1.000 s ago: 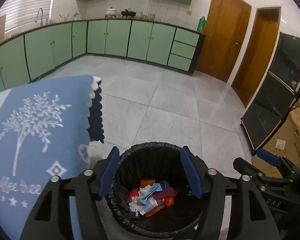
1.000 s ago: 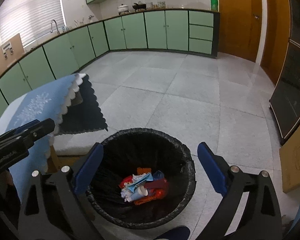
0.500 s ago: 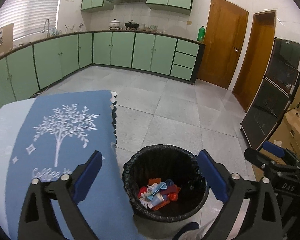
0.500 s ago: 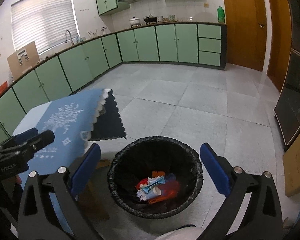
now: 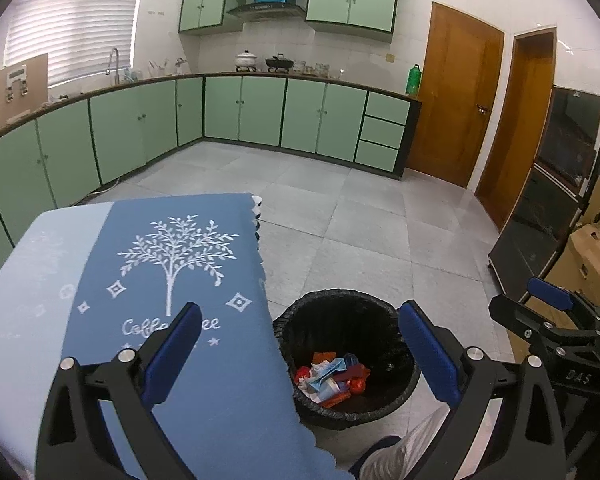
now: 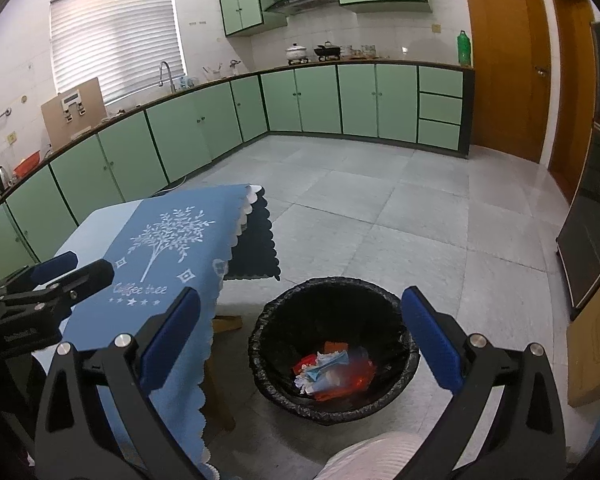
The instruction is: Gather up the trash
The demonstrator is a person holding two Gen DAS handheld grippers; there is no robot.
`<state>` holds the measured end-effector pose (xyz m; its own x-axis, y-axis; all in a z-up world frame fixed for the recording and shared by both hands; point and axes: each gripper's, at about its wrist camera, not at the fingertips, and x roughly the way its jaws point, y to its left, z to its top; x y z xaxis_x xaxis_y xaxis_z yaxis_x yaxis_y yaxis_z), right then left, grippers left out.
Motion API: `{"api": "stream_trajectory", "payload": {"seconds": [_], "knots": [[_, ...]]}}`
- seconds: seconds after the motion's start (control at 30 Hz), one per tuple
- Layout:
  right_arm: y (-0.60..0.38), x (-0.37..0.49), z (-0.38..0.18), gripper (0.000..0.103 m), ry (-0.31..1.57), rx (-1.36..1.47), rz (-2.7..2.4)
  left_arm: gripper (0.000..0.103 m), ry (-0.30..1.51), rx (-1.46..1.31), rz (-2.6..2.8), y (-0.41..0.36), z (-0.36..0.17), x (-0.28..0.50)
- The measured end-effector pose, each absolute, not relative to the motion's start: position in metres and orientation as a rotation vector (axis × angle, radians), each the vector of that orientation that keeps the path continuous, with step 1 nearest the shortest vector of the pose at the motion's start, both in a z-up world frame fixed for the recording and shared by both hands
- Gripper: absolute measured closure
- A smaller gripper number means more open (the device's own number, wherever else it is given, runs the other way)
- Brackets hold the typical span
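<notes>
A black-lined trash bin (image 5: 384, 312) stands on the floor beside the table; it also shows in the right wrist view (image 6: 276, 312). Inside lies a pile of trash (image 5: 332, 376), red, orange, white and light blue wrappers, which the right wrist view (image 6: 332, 372) shows too. My left gripper (image 5: 300, 352) is open and empty, held high over the table edge and bin. My right gripper (image 6: 300, 340) is open and empty above the bin. Each gripper shows in the other's view, the right (image 5: 548, 320) and the left (image 6: 56, 280).
A small table with a blue cloth (image 5: 172, 272) printed with a white tree stands left of the bin, also in the right wrist view (image 6: 168, 248). Green cabinets (image 5: 260, 112) line the far walls. A black cabinet (image 5: 560, 184) and cardboard boxes (image 5: 592, 268) stand at right. Grey tiled floor (image 6: 400, 216) lies beyond.
Both grippers have risen and pulled back from the bin. The left gripper opened wider. The tablecloth top has come more into view.
</notes>
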<state>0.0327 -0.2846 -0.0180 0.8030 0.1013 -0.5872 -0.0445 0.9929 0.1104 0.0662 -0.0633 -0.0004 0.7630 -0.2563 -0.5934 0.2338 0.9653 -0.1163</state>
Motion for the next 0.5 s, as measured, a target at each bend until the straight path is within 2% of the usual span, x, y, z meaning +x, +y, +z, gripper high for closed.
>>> {"api": "stream_trajectory", "payload": {"seconds": [0.5], "knots": [[-0.267, 0.021, -0.004, 0.005, 0.604, 0.064, 0.116, 0.006, 0.621, -0.017, -0.244, -0.052, 0.013, 0.045]]}}
